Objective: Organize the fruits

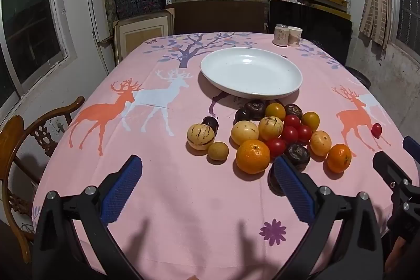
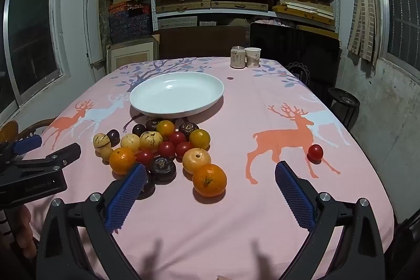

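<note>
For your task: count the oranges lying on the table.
2. One orange lies at the pile's near left, the other orange at its near right. The yellow-orange tomatoes are not counted; none seems hidden.

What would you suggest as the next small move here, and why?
Probably ease the right gripper forward around the nearest orange: both grippers are open and empty, the white plate holds nothing, and that orange sits at the pile's near edge.
</note>
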{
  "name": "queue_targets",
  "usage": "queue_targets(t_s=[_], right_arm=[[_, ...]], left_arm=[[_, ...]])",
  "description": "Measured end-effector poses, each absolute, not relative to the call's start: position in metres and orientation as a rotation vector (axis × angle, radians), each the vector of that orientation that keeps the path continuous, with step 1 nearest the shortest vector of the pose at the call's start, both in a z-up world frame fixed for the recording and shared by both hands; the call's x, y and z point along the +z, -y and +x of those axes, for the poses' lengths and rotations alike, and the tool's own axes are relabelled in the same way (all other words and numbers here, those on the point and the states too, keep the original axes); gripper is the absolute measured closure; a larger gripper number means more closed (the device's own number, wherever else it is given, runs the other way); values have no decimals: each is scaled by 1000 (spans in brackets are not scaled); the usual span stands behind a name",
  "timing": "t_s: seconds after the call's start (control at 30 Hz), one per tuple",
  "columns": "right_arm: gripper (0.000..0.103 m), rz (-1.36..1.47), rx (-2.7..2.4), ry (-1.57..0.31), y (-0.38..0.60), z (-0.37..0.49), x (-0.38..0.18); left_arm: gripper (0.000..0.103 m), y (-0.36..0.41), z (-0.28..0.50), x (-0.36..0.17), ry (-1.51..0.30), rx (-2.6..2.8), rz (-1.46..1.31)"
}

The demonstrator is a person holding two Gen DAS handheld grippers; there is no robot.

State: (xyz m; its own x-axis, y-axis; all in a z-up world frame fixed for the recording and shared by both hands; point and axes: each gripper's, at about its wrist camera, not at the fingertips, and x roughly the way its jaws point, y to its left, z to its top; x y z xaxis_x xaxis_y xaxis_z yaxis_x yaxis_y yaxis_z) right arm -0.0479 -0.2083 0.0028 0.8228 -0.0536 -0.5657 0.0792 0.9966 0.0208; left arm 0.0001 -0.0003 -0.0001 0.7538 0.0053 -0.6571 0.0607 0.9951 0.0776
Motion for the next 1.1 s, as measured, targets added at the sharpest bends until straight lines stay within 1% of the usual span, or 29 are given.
queue_targets(t_s=[0.2,0.6,0.77,0.93,1.1], right_arm=[[3,33,-75,-602,207,-48,3],[3,14,-84,-599,204,-49,2],[3,-6,-98,-567,202,-53,6],[3,5,-87,-596,203,-49,1],[3,14,-61,-585,202,-50,2]], left_arm=[[4,9,-6,2,-699,-26,102],[4,-4,-3,3,-701,-27,92],[4,-4,-1,1,-706,-25,89],[4,-3,-2,-1,-706,-26,102],[4,-4,-3,0,-705,-21,97]])
